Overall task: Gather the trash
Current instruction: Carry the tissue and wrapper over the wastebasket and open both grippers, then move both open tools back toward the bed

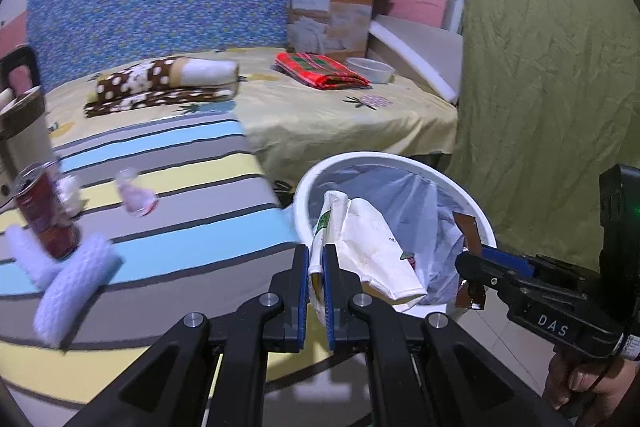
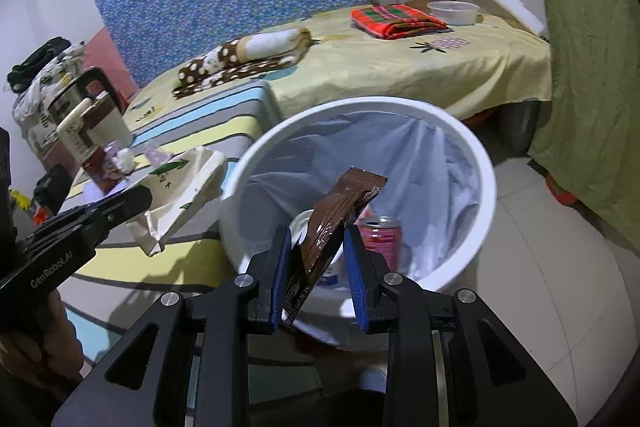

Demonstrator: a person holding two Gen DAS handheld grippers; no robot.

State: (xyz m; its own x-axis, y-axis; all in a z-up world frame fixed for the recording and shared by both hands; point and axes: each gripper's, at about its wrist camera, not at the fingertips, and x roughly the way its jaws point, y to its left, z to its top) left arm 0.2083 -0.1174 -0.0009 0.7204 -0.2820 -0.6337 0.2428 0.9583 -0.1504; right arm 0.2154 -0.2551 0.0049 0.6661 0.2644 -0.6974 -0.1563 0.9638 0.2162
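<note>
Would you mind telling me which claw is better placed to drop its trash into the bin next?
Right. The right claw holds the brown wrapper over the white bin, while the left claw's paper bag sits at the rim.

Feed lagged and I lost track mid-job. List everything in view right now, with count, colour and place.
Bin: one, white, clear liner, on floor beside table.
Cans: two at least, one pink, inside bin.
Paper bag: one, white, over bin's near rim.
Wrapper: one, brown, above bin.
Striped table: one, blue, yellow and grey.
Red cup: one, on table's left side.
Foam sleeves: two, white, beside cup.
Kettle: one, steel, table's far left.
Folded blankets: two, brown spotted and red, on bed.
Carton: one, on bed.
Left gripper: shut on paper bag.
Right gripper: fingers apart, wrapper between them.
</note>
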